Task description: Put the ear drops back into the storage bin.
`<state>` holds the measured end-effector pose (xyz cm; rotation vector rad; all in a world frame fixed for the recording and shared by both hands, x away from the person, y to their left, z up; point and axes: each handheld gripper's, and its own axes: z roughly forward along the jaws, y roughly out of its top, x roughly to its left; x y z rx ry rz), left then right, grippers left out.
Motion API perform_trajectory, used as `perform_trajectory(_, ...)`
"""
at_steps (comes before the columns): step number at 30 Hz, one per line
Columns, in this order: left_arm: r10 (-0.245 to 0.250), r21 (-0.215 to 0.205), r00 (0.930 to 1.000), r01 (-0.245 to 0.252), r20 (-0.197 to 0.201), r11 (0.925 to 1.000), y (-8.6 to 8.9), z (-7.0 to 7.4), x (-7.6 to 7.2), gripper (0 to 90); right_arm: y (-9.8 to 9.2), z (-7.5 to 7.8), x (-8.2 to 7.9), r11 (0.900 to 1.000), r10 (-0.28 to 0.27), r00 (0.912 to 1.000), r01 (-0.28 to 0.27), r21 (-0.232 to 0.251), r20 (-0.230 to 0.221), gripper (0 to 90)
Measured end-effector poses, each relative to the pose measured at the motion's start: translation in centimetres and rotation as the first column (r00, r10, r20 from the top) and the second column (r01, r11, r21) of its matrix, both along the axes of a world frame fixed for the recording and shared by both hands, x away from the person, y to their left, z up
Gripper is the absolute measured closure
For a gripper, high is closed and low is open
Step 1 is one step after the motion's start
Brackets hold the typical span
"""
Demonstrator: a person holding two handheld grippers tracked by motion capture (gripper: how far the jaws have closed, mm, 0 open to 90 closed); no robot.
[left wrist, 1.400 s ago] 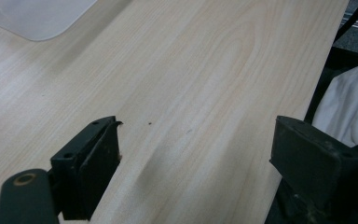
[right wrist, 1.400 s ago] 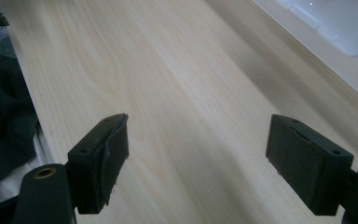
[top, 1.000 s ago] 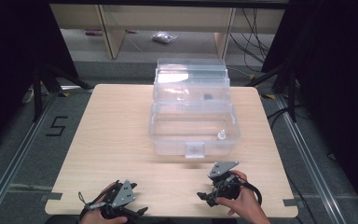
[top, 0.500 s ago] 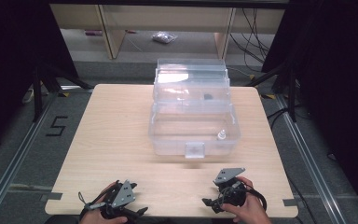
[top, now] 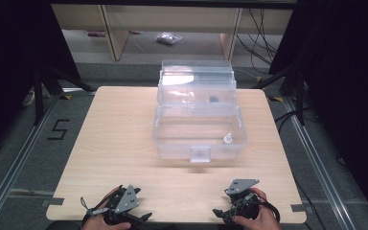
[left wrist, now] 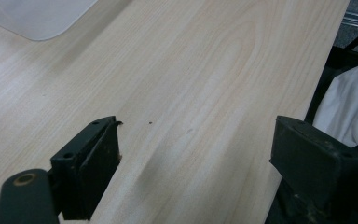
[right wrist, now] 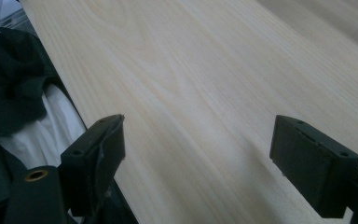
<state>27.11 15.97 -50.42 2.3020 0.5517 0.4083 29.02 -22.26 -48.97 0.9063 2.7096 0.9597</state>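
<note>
Clear plastic box [top: 199, 122], lid up, sits mid-table w/ small white bottle [top: 227, 139] upright inside, front-right corner.

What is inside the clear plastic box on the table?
In the clear plastic box, a small white bottle-like item stands in the lower bin near its right front corner, and a small dark item lies in the upper tray. Glare hides part of the tray's left side.

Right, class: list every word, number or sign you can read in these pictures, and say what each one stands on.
"5" – a black numeral marked on the grey floor, left of the table.
No readable text on the clear box, the table or the grippers in the high view.
The small bag on the floor beyond the table is too small and blurred to read.
</note>
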Motion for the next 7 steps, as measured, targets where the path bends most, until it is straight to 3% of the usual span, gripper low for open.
perform_trajectory(1, 0.003, -0.009, 1.0000, -0.003, -0.004, 1.0000, -0.05, 0.00, -0.07, 15.0, 0.03, 0.09, -0.21, 1.000, -0.019, 0.9994, 0.020, 0.006, -0.030, 18.7)
perform_trajectory(2, 0.004, -0.010, 1.0000, -0.004, 0.001, 0.9999, -0.06, -0.07, -0.01, 15.0, -0.01, -0.02, -0.17, 1.000, -0.014, 0.9999, 0.014, 0.006, -0.008, 18.7)
perform_trajectory(7, 0.006, -0.003, 1.0000, -0.006, 0.000, 1.0000, -0.05, -0.04, -0.02, 15.0, -0.09, 0.05, -0.11, 1.000, -0.010, 0.9998, 0.010, 0.008, -0.015, 18.8)
